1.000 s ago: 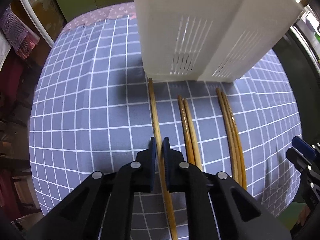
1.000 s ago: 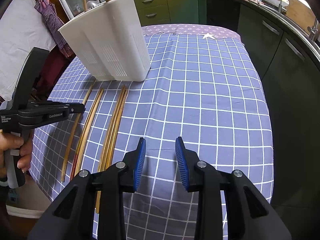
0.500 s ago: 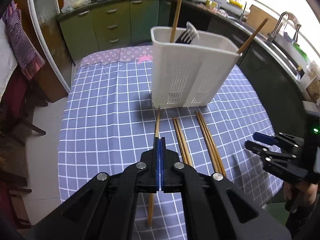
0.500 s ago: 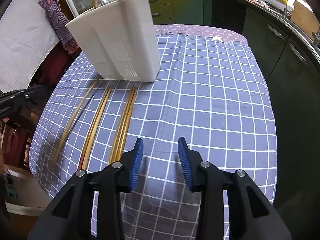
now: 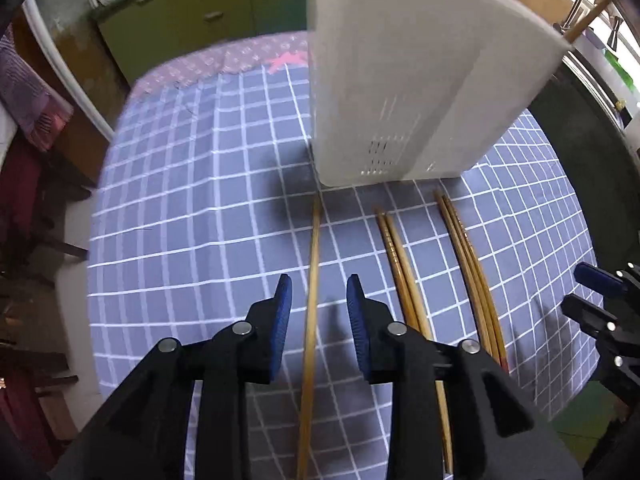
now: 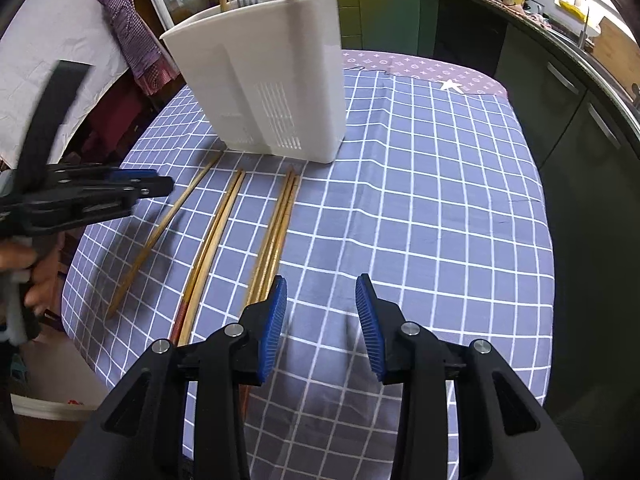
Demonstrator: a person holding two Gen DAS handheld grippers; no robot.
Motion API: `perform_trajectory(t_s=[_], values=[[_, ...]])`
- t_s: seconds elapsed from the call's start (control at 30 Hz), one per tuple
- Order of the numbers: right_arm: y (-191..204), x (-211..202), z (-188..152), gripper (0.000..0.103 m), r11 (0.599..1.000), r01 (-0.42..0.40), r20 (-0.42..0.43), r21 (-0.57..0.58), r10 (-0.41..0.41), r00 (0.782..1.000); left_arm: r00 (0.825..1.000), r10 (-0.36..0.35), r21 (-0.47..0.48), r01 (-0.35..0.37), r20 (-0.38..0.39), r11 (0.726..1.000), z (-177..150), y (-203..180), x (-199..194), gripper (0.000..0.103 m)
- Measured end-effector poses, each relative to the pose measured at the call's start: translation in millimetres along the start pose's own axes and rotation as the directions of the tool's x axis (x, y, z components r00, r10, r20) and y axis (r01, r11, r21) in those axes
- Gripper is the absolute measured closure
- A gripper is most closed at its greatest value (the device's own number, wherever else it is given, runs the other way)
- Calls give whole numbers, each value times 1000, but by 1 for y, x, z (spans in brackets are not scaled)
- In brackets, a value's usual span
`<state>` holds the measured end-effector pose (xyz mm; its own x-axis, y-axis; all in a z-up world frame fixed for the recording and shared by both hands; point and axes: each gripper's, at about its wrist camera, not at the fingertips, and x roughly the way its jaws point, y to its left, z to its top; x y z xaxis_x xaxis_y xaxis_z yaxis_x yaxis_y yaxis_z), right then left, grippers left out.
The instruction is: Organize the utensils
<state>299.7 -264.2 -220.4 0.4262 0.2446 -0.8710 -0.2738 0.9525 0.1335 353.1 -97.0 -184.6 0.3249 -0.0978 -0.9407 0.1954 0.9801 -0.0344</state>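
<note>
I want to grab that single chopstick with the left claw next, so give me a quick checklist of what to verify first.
1. Left claw open: ok, its blue pads stand apart.
2. Single chopstick lined up between the pads: ok, it runs down the middle of the gap in the left wrist view.
3. Chopstick free of its neighbours: ok, the middle pair of chopsticks lies apart from it on the checked tablecloth.
4. Claw low enough to close on it: cannot tell, height above the cloth is not readable.
5. Right claw out of the way: ok, open and empty, over bare cloth.
6. Room in the white utensil holder: cannot tell, its inside is hidden.
</note>
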Motion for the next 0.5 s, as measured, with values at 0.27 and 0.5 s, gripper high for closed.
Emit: perform_trajectory(t_s=[0.27, 0.5], values=[[-8, 4, 0, 67, 1000, -3, -7, 15, 3, 1000, 998, 11, 24, -9, -69, 1000, 7, 2, 22, 89], [-6, 4, -1, 67, 1000, -2, -9, 11, 2, 1000, 995, 23, 47, -18, -96, 999, 11, -3, 35, 95]])
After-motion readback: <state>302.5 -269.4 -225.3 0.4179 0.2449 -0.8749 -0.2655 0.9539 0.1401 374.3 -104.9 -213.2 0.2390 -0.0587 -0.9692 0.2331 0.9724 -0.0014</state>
